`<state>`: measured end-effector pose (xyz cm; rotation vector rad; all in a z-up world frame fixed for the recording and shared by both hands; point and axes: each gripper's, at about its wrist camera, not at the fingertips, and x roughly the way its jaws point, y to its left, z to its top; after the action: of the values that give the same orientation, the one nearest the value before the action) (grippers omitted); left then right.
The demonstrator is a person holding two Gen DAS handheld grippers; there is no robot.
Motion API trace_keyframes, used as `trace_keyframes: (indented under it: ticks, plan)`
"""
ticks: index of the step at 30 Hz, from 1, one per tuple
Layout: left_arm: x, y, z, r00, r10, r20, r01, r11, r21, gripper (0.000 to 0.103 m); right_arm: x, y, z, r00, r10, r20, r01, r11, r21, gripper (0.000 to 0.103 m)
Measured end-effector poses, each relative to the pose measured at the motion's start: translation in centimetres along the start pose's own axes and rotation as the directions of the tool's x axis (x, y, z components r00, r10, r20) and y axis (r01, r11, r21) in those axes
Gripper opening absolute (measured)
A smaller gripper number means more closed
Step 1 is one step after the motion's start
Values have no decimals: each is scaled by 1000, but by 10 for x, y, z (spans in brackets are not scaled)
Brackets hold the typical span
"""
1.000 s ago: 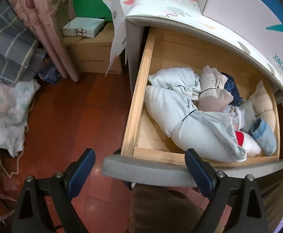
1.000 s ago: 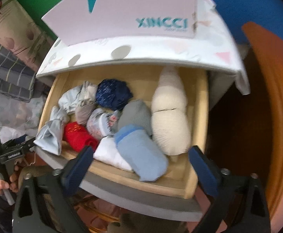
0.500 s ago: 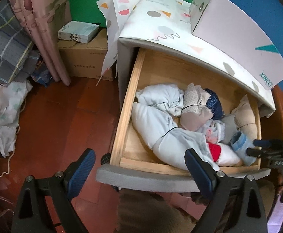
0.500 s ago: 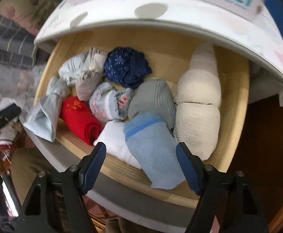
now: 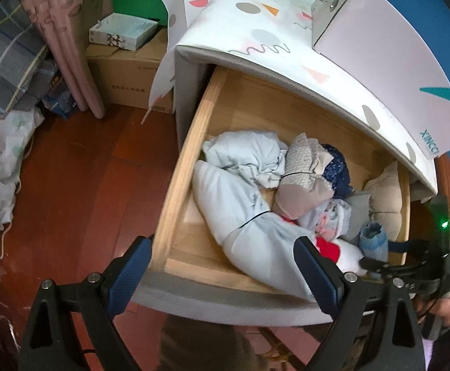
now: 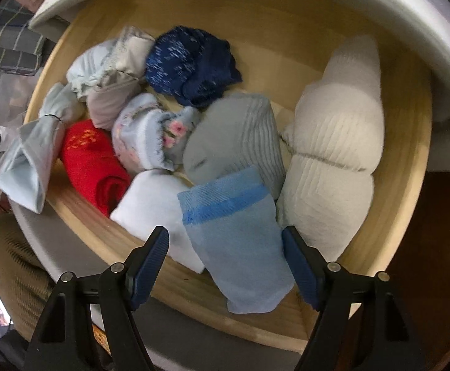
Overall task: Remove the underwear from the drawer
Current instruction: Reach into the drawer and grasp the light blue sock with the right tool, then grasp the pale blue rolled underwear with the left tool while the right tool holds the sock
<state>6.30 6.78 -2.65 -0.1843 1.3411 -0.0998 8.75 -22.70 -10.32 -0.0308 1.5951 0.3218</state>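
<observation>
The wooden drawer (image 5: 175,185) stands pulled open and holds several rolled garments. In the right wrist view a light blue roll (image 6: 237,238) leans on the drawer's front edge (image 6: 194,281), between a white roll (image 6: 156,207) and a cream roll (image 6: 336,160). My right gripper (image 6: 226,256) is open, its fingers on either side of the blue roll's lower part, not closed on it. It also shows in the left wrist view (image 5: 379,253) beside the blue roll (image 5: 375,241). My left gripper (image 5: 221,272) is open and empty above the drawer's front left corner.
A red roll (image 6: 92,167), grey roll (image 6: 234,136), floral roll (image 6: 150,133) and navy bundle (image 6: 190,65) fill the drawer. A pale blue tied garment (image 5: 249,225) hangs over the front. A pink box (image 5: 379,49) sits on the cabinet top. Cardboard boxes (image 5: 126,80) and bedding lie left.
My right gripper has moved down and in toward the drawer, and its fingers now straddle the light blue roll. My left gripper has pulled back and up a little.
</observation>
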Motion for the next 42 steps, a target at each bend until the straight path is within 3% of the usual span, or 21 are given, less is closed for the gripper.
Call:
trace_keyframes:
  ticks: [5, 9, 12, 19, 24, 27, 33, 37, 39, 42]
  plan:
    - [5, -12, 9, 1000, -13, -20, 13, 1000, -9, 96, 8, -11, 1, 999, 21, -24, -20, 999, 49, 70]
    - [10, -18, 9, 999, -13, -35, 13, 1000, -7, 96, 3, -32, 0, 999, 38, -2, -38, 993, 110, 49]
    - [12, -18, 9, 999, -6, -43, 6, 1000, -12, 95, 4, -46, -1, 998, 68, -3, -67, 985, 157, 47]
    - [13, -18, 11, 998, 5, -57, -7, 999, -33, 95, 15, -39, 8, 999, -30, -45, 35, 992, 118, 47]
    - [12, -18, 17, 996, -16, -83, 10, 998, -69, 96, 19, -41, 9, 998, -30, -61, 37, 992, 121, 47]
    - [14, -22, 19, 994, -29, -109, 22, 997, -70, 96, 19, -41, 10, 998, -43, -43, 48, 992, 121, 42]
    - [24, -27, 22, 988, -26, -153, 14, 997, -78, 96, -1, -25, -4, 997, -66, 49, 58, 988, 144, 37]
    - [34, -28, 23, 984, -9, -175, -7, 996, -91, 96, -20, -28, -18, 989, -9, 151, -24, 977, 214, 37]
    - [40, -28, 24, 983, -7, -186, -12, 995, -101, 96, -36, -26, -26, 973, -24, 231, -32, 971, 238, 37]
    - [49, -29, 25, 980, 1, -200, -25, 992, -120, 96, -50, -23, -43, 943, 22, 331, -119, 954, 274, 37]
